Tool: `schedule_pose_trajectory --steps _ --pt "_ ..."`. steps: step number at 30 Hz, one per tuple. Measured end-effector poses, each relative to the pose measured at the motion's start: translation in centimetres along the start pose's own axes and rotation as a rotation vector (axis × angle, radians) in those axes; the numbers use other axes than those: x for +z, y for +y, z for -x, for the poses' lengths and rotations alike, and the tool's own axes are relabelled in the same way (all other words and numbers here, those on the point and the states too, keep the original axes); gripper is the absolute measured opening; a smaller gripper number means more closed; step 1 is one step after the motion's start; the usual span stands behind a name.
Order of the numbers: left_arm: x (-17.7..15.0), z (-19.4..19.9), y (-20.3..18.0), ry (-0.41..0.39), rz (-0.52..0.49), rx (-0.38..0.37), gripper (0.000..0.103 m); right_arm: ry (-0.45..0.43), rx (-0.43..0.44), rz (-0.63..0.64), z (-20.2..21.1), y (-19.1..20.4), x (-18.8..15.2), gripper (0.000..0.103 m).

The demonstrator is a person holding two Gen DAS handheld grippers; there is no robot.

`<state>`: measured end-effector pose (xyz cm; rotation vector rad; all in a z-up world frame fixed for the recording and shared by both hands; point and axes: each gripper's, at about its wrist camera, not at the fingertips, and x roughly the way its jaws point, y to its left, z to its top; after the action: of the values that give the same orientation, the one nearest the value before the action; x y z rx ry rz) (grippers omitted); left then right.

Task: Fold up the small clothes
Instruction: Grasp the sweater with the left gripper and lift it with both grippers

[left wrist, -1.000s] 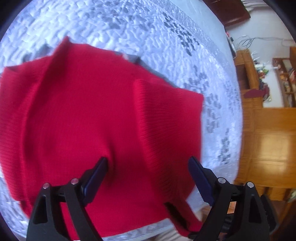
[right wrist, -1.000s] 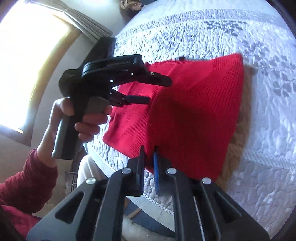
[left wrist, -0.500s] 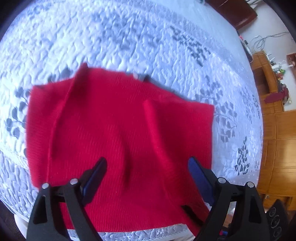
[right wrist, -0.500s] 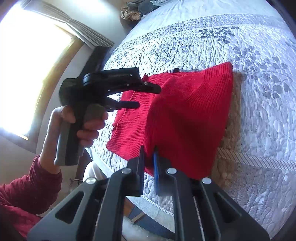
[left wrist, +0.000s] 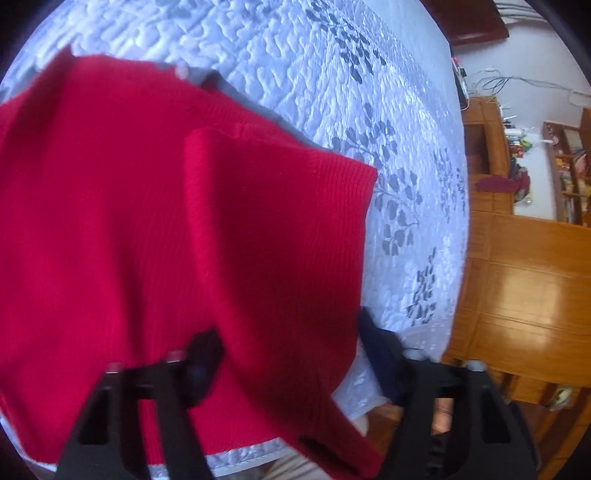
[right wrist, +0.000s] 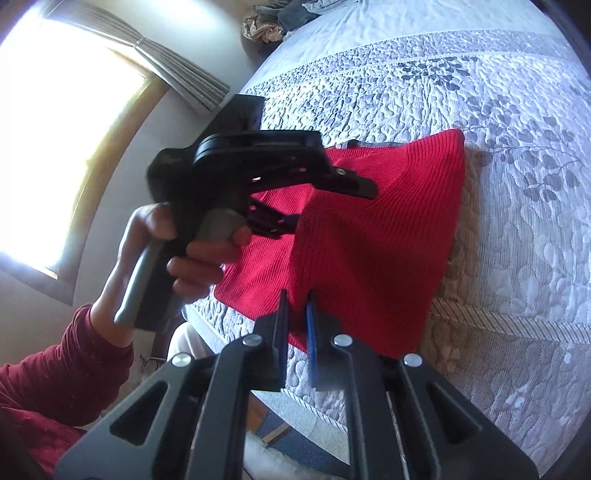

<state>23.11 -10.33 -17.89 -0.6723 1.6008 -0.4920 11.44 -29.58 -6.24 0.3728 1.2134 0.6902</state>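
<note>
A red ribbed knit garment (left wrist: 147,206) lies partly folded on a quilted bed, with a raised fold of cloth running down its middle. My left gripper (left wrist: 291,350) is open and straddles that raised fold, low over the garment's near part. In the right wrist view the garment (right wrist: 369,251) lies near the bed's edge, and the left gripper (right wrist: 332,206), held in a hand, hovers over its left part. My right gripper (right wrist: 295,306) has its jaws nearly closed with a narrow gap, at the garment's near hem; whether cloth is pinched between them is unclear.
The bed cover (left wrist: 332,74) is white with grey leaf prints and its edge (right wrist: 480,325) runs close to me. Wooden furniture (left wrist: 517,258) and a cluttered shelf stand to the right. A bright window (right wrist: 55,129) is at the left. A pile of clothes (right wrist: 280,18) lies at the far end of the bed.
My left gripper has dropped closer to the garment, so the raised fold now lies between its fingers. My right gripper has stayed at the near hem.
</note>
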Motion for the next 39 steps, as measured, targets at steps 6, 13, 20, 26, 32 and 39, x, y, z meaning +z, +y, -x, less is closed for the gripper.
schedule_pose_trajectory --steps 6,13,20,26,32,39 --pt "1.6 -0.9 0.3 -0.01 0.004 -0.051 0.029 0.015 0.007 0.014 -0.4 0.4 -0.2 0.007" --pt "1.5 0.6 -1.5 -0.093 -0.122 -0.066 0.014 0.05 0.03 0.032 -1.9 1.9 -0.4 0.007" --pt "1.0 5.5 -2.3 -0.177 -0.207 -0.087 0.014 0.076 0.064 0.107 -4.0 6.0 0.4 0.007" --pt "0.6 11.3 0.0 -0.258 -0.256 -0.055 0.014 0.104 0.138 0.173 -7.2 10.5 2.2 0.007" --pt "1.1 15.3 4.1 -0.309 -0.269 -0.019 0.014 0.158 0.175 0.2 -12.0 13.3 3.7 0.007" --pt "1.1 14.6 10.4 -0.294 -0.23 0.0 0.014 0.285 0.139 0.187 -18.3 13.1 2.2 0.007"
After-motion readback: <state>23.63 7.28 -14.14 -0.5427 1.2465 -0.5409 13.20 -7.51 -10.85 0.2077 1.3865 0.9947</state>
